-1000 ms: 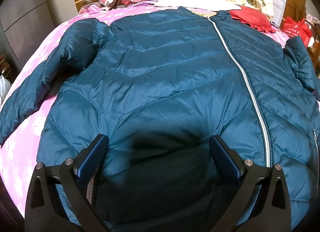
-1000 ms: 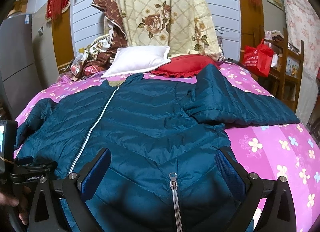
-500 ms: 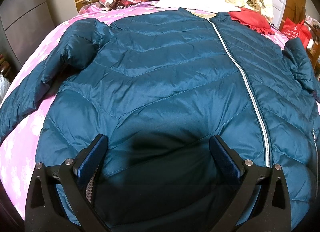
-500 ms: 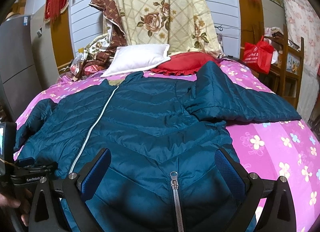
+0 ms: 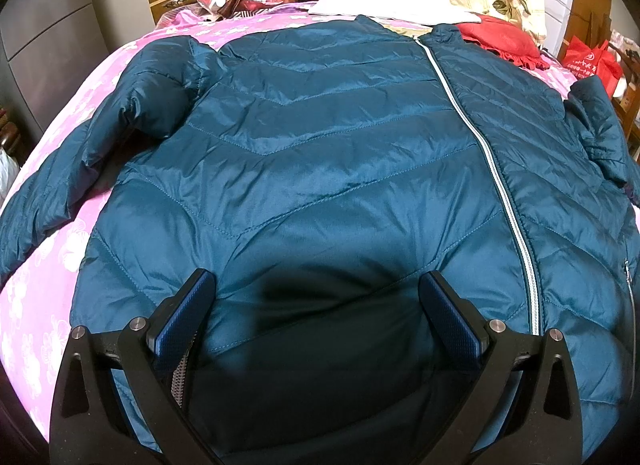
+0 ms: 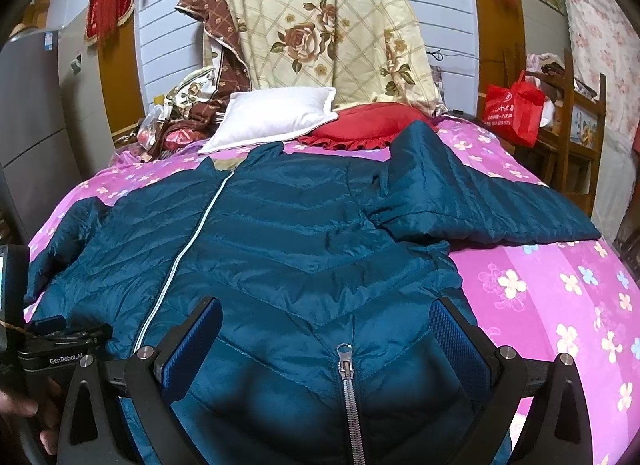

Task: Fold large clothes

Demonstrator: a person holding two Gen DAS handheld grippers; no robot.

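Note:
A large teal quilted puffer jacket (image 5: 320,169) lies front up and zipped on a pink flowered bed (image 5: 36,305), collar toward the far pillows. Its silver zipper (image 5: 492,169) runs down the middle. One sleeve (image 5: 60,185) spreads out to the left, the other sleeve (image 6: 480,205) to the right. My left gripper (image 5: 316,305) is open and empty, low over the jacket's left hem. My right gripper (image 6: 326,337) is open and empty over the right hem, a pocket zipper (image 6: 346,377) between its fingers. The jacket also fills the right wrist view (image 6: 288,241).
A white pillow (image 6: 276,117) and a red cushion (image 6: 360,125) lie at the head of the bed, with a flowered quilt (image 6: 320,25) behind. A red bag (image 6: 516,109) hangs on wooden furniture at the right. A grey cabinet (image 5: 40,45) stands at the left.
Both grippers have shifted only slightly over the hem; the view of the jacket has drifted a little. Both stay open and empty.

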